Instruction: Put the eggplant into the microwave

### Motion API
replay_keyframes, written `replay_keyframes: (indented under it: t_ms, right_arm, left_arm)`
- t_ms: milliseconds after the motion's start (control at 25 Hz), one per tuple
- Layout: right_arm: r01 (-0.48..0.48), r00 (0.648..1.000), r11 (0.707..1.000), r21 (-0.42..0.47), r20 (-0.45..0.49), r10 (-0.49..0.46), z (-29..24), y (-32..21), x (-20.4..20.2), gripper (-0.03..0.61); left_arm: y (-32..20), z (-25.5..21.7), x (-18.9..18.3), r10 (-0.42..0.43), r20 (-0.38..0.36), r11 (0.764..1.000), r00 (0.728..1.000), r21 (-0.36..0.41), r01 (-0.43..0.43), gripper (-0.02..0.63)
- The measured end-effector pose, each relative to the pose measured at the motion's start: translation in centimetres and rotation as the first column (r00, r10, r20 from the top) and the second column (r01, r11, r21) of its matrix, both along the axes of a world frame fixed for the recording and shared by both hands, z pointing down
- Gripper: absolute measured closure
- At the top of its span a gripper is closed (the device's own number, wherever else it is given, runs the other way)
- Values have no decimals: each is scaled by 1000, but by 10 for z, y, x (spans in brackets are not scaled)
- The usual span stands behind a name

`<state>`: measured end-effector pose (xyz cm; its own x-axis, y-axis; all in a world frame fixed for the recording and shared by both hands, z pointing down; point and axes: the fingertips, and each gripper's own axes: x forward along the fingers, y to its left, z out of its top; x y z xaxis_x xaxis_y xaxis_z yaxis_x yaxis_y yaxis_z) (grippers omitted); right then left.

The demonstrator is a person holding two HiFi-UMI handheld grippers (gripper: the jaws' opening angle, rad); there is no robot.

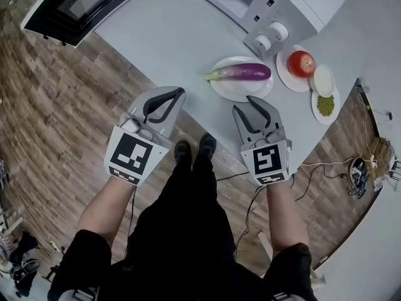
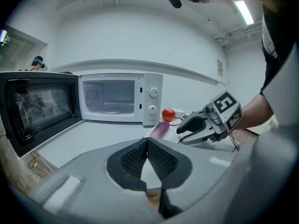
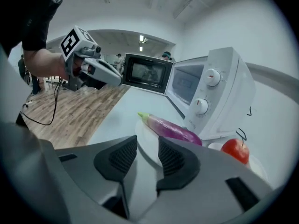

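At the upper left of the head view, the microwave's dark glass door (image 1: 75,5) stands open over the pale, smooth counter (image 1: 163,42). Below it, near the counter's edge, our left gripper (image 1: 178,93) has its ribbed pads pressed together with nothing in them. Right of centre, the eggplant (image 1: 241,73) lies lengthwise on a white oval plate (image 1: 233,93), its green stem end to the left. It is just in front of the white microwave (image 1: 301,2) and its two round knobs. Our right gripper (image 1: 254,102) is just below the plate, jaws standing apart and empty. Further right, a red tomato (image 1: 301,63) sits on its own small dish. We judge the eggplant light and firm but slightly yielding, with a glossy purple skin that is apt to slip. We would take it across the thick middle, where it balances, and squeeze only gently.
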<state>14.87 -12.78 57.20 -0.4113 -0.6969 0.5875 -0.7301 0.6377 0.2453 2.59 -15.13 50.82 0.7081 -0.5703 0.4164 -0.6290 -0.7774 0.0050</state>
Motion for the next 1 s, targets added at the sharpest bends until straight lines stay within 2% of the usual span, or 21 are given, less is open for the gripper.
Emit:
replay_keyframes:
  t_ms: [400,600,840,1000]
  right_arm:
    - [61,991,998,-10,-116,-61,24,-7,4,411]
    - [62,985,998,-16,-159,-64,31,-9,4,411]
    - [133,938,990,38,-327,-113,31,-15,-2,427]
    - [131,935,991,28,-334,-115,33,-19,-7,463]
  left_arm:
    - [7,23,5,16,3,1000,1000,4,-16,606]
    - [13,24,3,10,-4,1000,1000,-2,-10,605]
    - [12,28,-4,-7,7,1000,1000,-7,7,606]
    - [11,28,-3,-5,1,1000,1000,-10,5,604]
